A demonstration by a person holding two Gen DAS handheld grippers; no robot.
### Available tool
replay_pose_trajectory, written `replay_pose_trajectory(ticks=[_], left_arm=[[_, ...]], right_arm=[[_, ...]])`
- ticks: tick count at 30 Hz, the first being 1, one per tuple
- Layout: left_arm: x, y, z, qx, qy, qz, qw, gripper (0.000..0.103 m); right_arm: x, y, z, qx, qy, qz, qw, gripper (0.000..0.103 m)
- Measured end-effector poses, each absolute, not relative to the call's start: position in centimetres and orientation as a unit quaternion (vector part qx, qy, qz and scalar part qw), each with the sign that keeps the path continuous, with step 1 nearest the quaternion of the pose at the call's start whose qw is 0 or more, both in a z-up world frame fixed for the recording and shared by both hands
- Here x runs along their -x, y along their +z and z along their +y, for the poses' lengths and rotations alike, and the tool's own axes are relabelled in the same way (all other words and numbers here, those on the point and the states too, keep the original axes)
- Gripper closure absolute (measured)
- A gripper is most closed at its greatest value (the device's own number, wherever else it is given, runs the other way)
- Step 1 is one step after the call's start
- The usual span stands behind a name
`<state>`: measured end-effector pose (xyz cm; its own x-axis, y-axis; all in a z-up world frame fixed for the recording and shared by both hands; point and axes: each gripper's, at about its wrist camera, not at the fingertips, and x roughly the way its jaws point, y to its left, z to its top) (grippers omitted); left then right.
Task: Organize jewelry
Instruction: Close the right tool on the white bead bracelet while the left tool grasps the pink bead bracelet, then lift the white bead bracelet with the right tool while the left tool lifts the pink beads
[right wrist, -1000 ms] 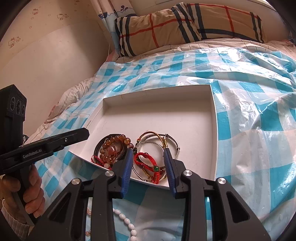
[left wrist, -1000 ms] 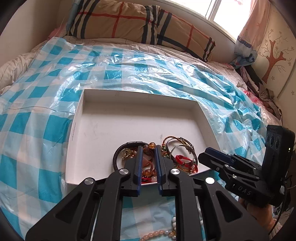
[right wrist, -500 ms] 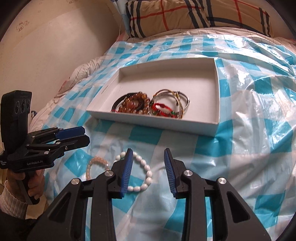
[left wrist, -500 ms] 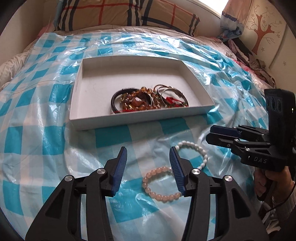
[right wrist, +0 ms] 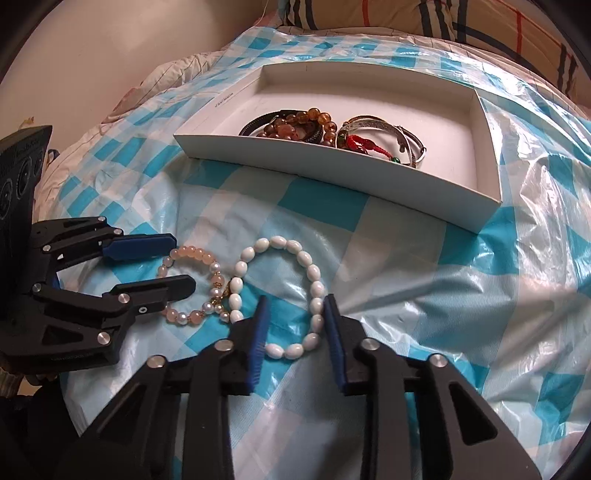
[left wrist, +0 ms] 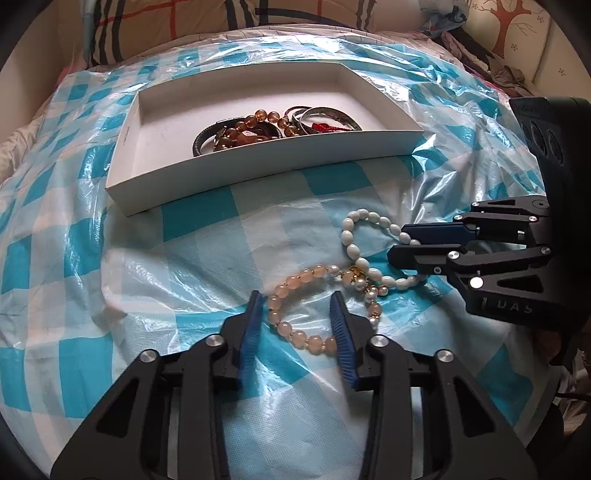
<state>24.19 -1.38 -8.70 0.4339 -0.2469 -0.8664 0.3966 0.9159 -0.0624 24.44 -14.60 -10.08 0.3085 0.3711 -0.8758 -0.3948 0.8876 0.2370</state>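
Observation:
A pink bead bracelet (left wrist: 295,334) lies on the blue checked plastic sheet, its near part between the fingers of my open left gripper (left wrist: 295,306). A white bead bracelet (right wrist: 314,284) lies beside it, touching it, its near part between the fingers of my open right gripper (right wrist: 293,308). The pink bracelet (right wrist: 184,258) and left gripper (right wrist: 166,262) show in the right wrist view; the white bracelet (left wrist: 354,251) and right gripper (left wrist: 399,243) show in the left wrist view. A white tray (left wrist: 258,162) behind holds several bracelets (left wrist: 243,131).
The tray (right wrist: 332,173) sits on a bed covered by the crinkled plastic sheet (left wrist: 74,258). Plaid pillows (left wrist: 184,22) lie at the head of the bed. A wall (right wrist: 110,44) runs along the left side.
Both grippers pulled back from the tray, opened, and dropped low over the sheet. Each now straddles one bracelet, left on the pink, right on the white.

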Motion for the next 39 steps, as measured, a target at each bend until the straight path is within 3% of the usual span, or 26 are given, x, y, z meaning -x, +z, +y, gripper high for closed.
replay_pose_trajectory(ticks=[1,3,15,30,39], left_arm=[[-24.1,-8.6,-1.5,-0.078,-0.193,0.497,0.842,0.091],[-23.9,-8.4,-1.6,-0.077,-0.199,0.498,0.841,0.095],[-23.2,-5.5,1.1,0.045,-0.232,0.493,0.837,0.096],[-16.7,-0.1,-0.5,-0.026,-0.147,0.418,0.896,0.096],[-14.9,-0.7,-0.1,-0.029,-0.148,0.432,0.889,0.096]], right_arm=[[-24.3,-10.1,-15.1,-0.005,0.236,0.541,0.807,0.094],[-24.1,-9.9,-15.9,-0.034,0.237,0.543,0.805,0.095],[-22.4,-6.6,-18.8,-0.156,0.278,0.508,0.801,0.095],[-15.8,-1.5,-19.5,-0.149,0.263,0.473,0.827,0.095],[-14.2,-4.3,-20.2,-0.106,0.219,0.511,0.824,0.095]])
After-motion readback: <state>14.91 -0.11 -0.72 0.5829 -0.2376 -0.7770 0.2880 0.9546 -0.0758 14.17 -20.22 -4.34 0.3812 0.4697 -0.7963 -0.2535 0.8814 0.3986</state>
